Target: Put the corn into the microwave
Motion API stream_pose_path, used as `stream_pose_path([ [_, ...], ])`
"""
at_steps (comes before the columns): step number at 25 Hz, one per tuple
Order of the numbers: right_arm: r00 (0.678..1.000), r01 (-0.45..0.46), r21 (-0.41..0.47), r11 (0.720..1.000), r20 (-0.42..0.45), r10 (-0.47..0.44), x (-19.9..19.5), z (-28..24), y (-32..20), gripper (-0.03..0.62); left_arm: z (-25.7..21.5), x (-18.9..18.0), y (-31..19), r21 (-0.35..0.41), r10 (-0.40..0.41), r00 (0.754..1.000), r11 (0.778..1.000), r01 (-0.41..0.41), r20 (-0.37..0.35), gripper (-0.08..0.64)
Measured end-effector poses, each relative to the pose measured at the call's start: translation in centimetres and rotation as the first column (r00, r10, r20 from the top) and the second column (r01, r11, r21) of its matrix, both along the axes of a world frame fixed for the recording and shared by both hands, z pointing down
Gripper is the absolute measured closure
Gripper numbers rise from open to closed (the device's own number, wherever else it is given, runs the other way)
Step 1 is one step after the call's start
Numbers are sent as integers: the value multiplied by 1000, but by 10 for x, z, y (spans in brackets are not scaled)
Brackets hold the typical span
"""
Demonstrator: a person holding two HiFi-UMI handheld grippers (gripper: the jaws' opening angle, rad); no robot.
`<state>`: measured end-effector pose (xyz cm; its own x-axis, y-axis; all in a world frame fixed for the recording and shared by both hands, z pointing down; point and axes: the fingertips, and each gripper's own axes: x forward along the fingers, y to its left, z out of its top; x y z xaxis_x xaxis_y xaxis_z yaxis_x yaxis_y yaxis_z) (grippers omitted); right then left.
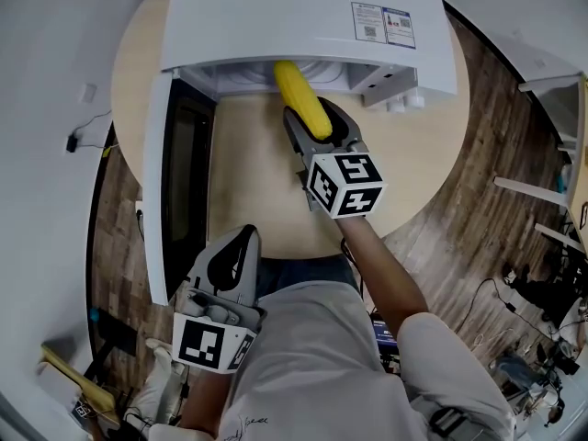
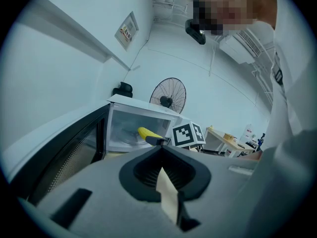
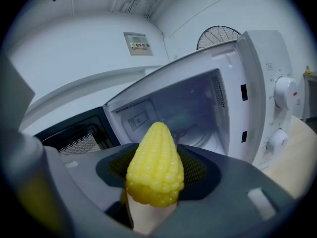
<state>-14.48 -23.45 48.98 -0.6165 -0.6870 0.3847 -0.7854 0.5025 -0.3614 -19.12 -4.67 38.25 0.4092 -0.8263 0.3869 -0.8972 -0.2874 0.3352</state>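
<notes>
Mostly done: right gripper [image 1: 314,129] fingers clamp the corn cob [image 1: 299,88], its tip at the mouth of the open microwave [image 1: 303,16] on the bench [image 1: 257,173], not yet set down inside or released; left gripper [image 1: 237,246] fingers closed, empty, well apart.

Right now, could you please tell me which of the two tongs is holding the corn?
The right tongs: closed on the yellow corn at the mouth of the open microwave. The left tongs are shut on nothing.
</notes>
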Motion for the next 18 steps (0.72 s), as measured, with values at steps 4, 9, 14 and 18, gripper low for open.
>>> stream_pose_path([
  [4,999,3,12,1000,-35,-2,-2,5,-9,334,2,3,3,-15,17,1000,1000,-17,-3,572],
  [9,999,0,12,1000,-50,0,-7,12,-21,334,4,6,5,-31,19,1000,999,-19,5,572],
  [14,996,-7,15,1000,-90,9,-12,22,-37,334,4,7,7,-38,20,1000,999,-19,14,572],
  [18,995,-14,25,1000,-102,17,-17,27,-48,334,7,9,9,-54,20,1000,998,-19,18,572],
])
